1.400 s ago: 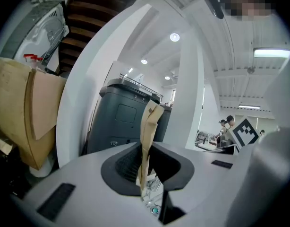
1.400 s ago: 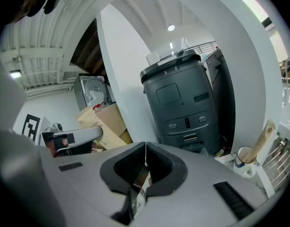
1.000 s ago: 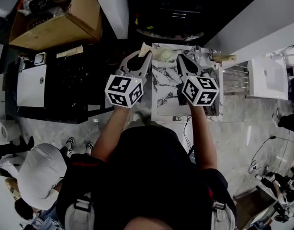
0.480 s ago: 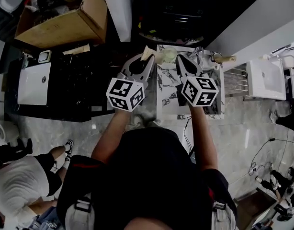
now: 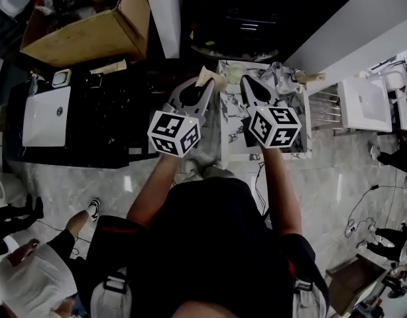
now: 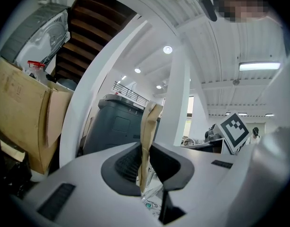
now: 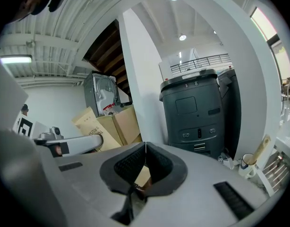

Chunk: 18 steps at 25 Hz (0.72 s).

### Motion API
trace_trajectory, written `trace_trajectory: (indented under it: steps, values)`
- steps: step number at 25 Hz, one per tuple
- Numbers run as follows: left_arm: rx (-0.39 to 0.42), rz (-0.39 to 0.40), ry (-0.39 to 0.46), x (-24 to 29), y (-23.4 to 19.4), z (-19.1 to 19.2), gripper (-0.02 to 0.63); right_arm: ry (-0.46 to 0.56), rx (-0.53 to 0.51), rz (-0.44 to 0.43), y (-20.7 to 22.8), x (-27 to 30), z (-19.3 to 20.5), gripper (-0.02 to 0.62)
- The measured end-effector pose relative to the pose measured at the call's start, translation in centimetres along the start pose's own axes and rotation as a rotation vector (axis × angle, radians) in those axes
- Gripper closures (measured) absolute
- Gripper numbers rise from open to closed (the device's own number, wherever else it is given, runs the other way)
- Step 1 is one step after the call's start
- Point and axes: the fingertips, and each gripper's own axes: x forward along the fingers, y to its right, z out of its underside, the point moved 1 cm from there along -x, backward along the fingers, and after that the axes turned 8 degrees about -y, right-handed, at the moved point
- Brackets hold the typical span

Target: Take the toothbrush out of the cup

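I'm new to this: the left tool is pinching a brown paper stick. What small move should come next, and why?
Probably lower the toothbrush onto the marble counter and let go. The left gripper has its jaws clamped on the paper sleeve, its lower end hangs free, seemingly clear of the cup, and the right gripper is shut, empty.

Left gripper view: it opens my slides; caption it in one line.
Left gripper clamps a slim tan paper toothbrush pack upright before a dark grey machine.
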Motion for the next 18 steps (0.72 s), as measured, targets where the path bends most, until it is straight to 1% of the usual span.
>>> trace_trajectory:
  steps: [12, 18]
  values:
    - [-0.01, 0.04, 0.006, -2.2, -0.5, 0.6, 0.549, -0.01, -0.013, 0.052, -1.7, -1.2, 1.3, 0.561]
    - [-0.016, 0.067, 0.003, -2.5, -0.3, 1.1, 0.551, -0.009, -0.017, 0.081, -1.8, -1.7, 1.6, 0.561]
